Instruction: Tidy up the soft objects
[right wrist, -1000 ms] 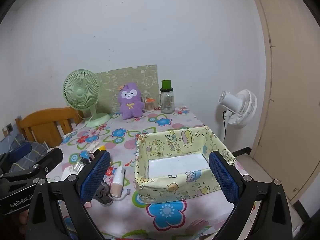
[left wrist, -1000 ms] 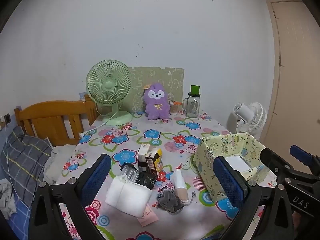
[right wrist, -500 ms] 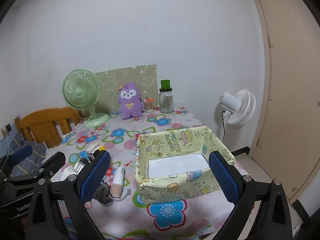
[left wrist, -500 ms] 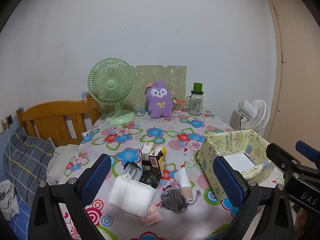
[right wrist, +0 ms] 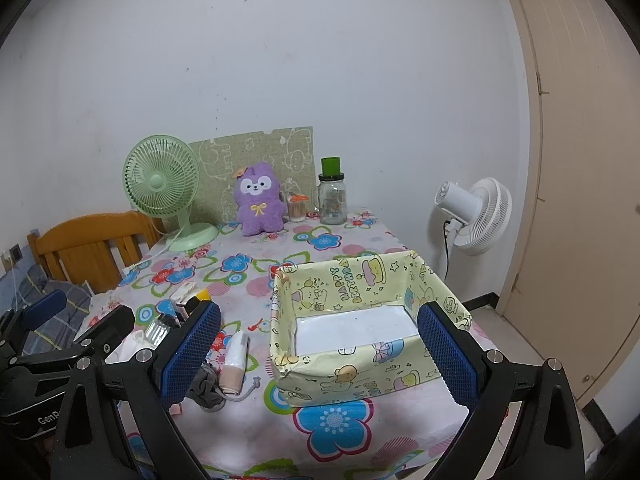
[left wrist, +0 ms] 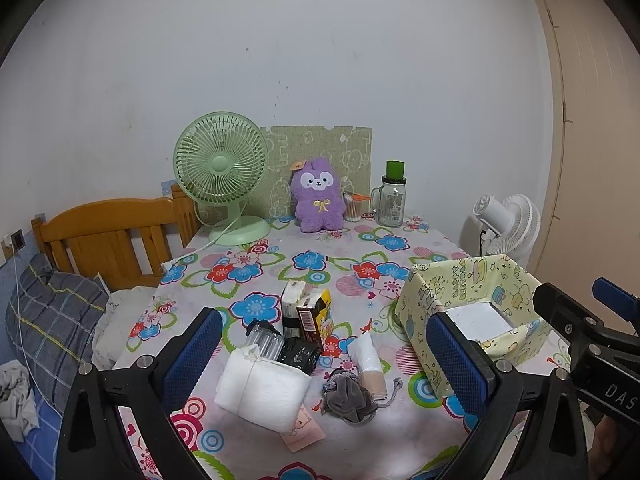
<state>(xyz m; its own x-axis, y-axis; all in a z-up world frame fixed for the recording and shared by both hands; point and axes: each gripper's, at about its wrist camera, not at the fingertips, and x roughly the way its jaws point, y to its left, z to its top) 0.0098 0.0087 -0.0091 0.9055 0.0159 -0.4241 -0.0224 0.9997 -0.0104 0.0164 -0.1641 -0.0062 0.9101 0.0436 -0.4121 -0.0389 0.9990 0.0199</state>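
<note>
- White soft pack (left wrist: 262, 390) lies at the near edge of the floral table (left wrist: 344, 248), tied round with a thin string, between the two blue pads of the left gripper (left wrist: 326, 356)
- Grey pouch (left wrist: 349, 396) with a drawstring sits just right of the pack, touching a small white-and-beige roll (left wrist: 370, 364)
- Behind the pack: a clear ribbed item (left wrist: 264, 338), a crumpled black packet (left wrist: 298, 354), and two small cartons (left wrist: 308, 312) standing upright
- Pink card (left wrist: 304, 432) peeks out from under the pack's near corner
- Yellow cartoon-print box (right wrist: 360, 320) stands open to the right of the pile, a white sheet lining its floor
- Left gripper hangs above the near table edge with its jaws spread wide, holding nothing
- Right gripper (right wrist: 320, 360) is likewise spread wide and holds nothing, its pads framing the box
- Purple plush (left wrist: 318, 196) sits upright at the far edge, against a green board (left wrist: 320, 148)
- Green fan (left wrist: 222, 172) stands left of the plush; a glass jar (left wrist: 391, 200) with a green cap stands right of it
- White fan (right wrist: 474, 212) stands beyond the table's right side, by the door (right wrist: 580, 160)
- Wooden headboard (left wrist: 108, 236) and a plaid pillow (left wrist: 52, 320) are at the left
</note>
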